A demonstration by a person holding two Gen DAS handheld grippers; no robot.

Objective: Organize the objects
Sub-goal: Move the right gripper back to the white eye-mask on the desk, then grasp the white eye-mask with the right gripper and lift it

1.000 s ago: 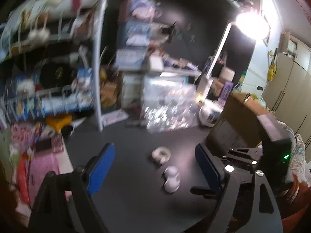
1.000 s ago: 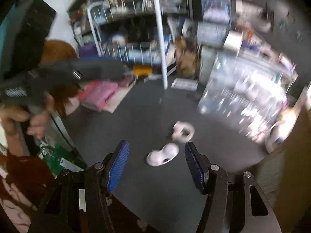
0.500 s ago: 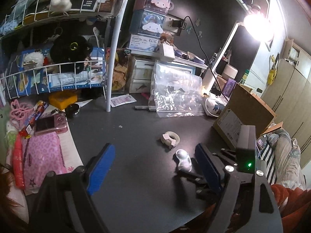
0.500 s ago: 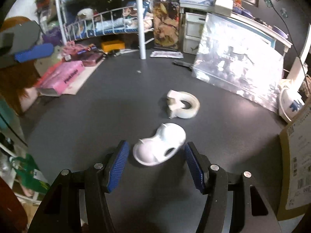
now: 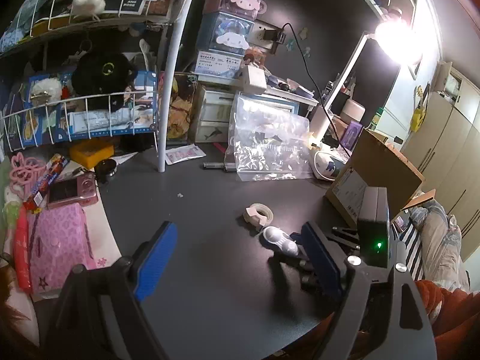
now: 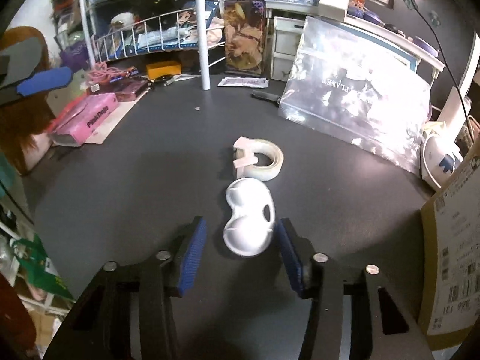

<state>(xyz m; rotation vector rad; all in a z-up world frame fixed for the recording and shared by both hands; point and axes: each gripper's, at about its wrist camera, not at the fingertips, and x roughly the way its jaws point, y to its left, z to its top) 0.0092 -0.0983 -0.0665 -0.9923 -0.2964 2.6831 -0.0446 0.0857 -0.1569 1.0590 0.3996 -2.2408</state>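
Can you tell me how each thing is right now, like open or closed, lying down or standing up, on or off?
Right gripper: open, fingers either side of the white case.
Left gripper: open, holding nothing.
White case: lying flat on the desk, not gripped yet.
Tape roll: lying flat, just behind the case.
Desk lamp: switched on.
Cardboard box: flap open.
Clear plastic bag: standing, leaning back.
Pink camera: lying flat.

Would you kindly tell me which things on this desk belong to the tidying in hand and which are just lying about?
In hand:
- white two-cup case, between the open fingers of the right gripper
- tape roll, just beyond the case
- left gripper, open, holding nothing

Lying about:
- pink camera
- clear plastic bag
- cardboard box
- wire rack
- desk lamp
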